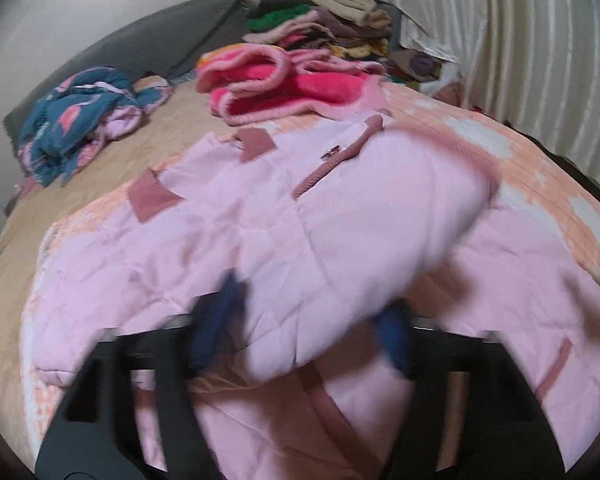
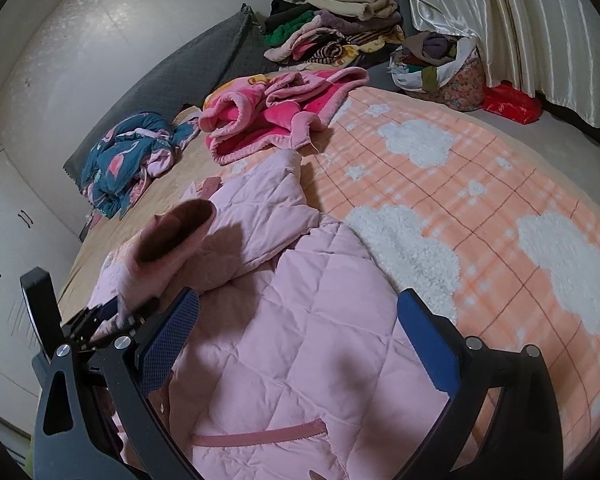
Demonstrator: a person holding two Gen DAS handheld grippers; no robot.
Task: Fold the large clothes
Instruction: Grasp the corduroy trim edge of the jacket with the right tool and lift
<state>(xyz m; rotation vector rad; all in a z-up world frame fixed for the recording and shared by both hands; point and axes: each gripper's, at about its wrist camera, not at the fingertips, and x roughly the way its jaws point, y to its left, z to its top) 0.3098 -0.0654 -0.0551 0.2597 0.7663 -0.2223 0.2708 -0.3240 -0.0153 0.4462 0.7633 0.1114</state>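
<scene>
A pale pink quilted jacket (image 1: 204, 240) with dusty-rose trim lies spread on the bed. One sleeve (image 1: 388, 216) is folded across its body and appears blurred. My left gripper (image 1: 306, 330) stands open, its blue pads either side of the sleeve's near end without pinching it. In the right wrist view the jacket (image 2: 300, 352) fills the foreground, and the sleeve's cuff (image 2: 176, 232) rises at the left beside the left gripper (image 2: 108, 316). Just above the jacket's body my right gripper (image 2: 298, 300) is open with nothing held.
An orange checked blanket (image 2: 460, 184) with white clouds covers the bed. Beyond the jacket lie a bright pink fleece garment (image 2: 268, 120) and a crumpled blue patterned garment (image 2: 128, 160). Stacked clothes (image 2: 332, 28), a full basket (image 2: 440, 64), a red bag (image 2: 512, 104) and curtains stand behind.
</scene>
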